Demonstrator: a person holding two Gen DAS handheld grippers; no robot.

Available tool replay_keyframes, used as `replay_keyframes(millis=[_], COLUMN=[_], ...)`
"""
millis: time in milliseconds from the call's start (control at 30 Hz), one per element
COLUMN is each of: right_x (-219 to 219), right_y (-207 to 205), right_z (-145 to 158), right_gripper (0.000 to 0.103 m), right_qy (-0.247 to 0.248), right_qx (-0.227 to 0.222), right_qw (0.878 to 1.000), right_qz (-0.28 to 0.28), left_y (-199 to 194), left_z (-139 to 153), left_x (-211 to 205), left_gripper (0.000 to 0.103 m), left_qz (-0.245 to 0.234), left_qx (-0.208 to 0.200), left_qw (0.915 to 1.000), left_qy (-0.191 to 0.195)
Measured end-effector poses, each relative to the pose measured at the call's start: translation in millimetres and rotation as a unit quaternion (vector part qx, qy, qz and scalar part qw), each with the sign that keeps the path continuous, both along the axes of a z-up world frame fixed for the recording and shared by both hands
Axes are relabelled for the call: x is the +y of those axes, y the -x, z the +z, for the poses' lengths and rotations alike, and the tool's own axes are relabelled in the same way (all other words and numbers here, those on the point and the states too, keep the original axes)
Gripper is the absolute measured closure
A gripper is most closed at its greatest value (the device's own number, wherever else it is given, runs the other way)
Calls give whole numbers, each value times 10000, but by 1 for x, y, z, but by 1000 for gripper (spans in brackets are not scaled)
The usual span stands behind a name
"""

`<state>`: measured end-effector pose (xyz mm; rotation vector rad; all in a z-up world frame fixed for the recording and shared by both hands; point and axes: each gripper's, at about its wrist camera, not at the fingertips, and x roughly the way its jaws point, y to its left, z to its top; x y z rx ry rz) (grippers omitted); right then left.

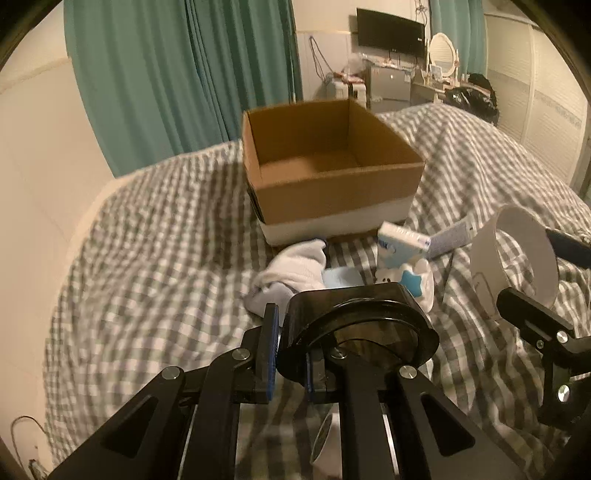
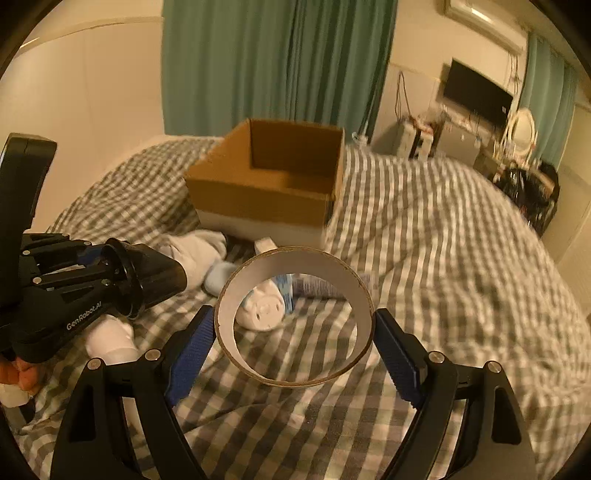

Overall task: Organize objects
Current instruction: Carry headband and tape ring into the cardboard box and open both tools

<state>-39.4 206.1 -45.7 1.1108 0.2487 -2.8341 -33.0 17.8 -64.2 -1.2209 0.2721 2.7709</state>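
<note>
An open cardboard box (image 1: 332, 173) stands on the checked bed, also in the right wrist view (image 2: 266, 188). My left gripper (image 1: 290, 354) is shut on the rim of a dark smoky plastic container (image 1: 354, 325), held above the bed; it shows at the left of the right wrist view (image 2: 147, 277). My right gripper (image 2: 295, 343) is shut on a white cardboard ring (image 2: 295, 317), which also shows in the left wrist view (image 1: 517, 258). In front of the box lie a white sock (image 1: 291, 269), a white pig figure (image 2: 264, 306) and a small blue-white carton (image 1: 402, 240).
The grey-white checked bedcover (image 2: 424, 258) fills the scene. A white bottle-like object (image 2: 110, 339) lies under the left gripper. Green curtains (image 1: 184, 74) hang behind. A TV (image 1: 389, 33) and a cluttered dresser stand at the far right.
</note>
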Motion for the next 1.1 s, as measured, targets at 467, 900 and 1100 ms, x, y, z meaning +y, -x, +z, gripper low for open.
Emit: replay_keyframes(millis=[467, 900, 1100], right_x=[-10, -11, -10], right_y=[-13, 86, 152], right_z=[78, 166, 158], right_gripper=[19, 19, 19], right_qy=[268, 118, 78], right_qx=[524, 782, 568], right_qw=[9967, 9949, 9972], right_qz=[553, 620, 478], left_y=[8, 89, 144], left_z=[92, 157, 143], left_x=[-27, -24, -16], left_gripper=[92, 92, 92], left_qz=[-1, -13, -56], left_qx=[478, 876, 724], left_qw=[9978, 9961, 9973], left_qy=[-452, 32, 41])
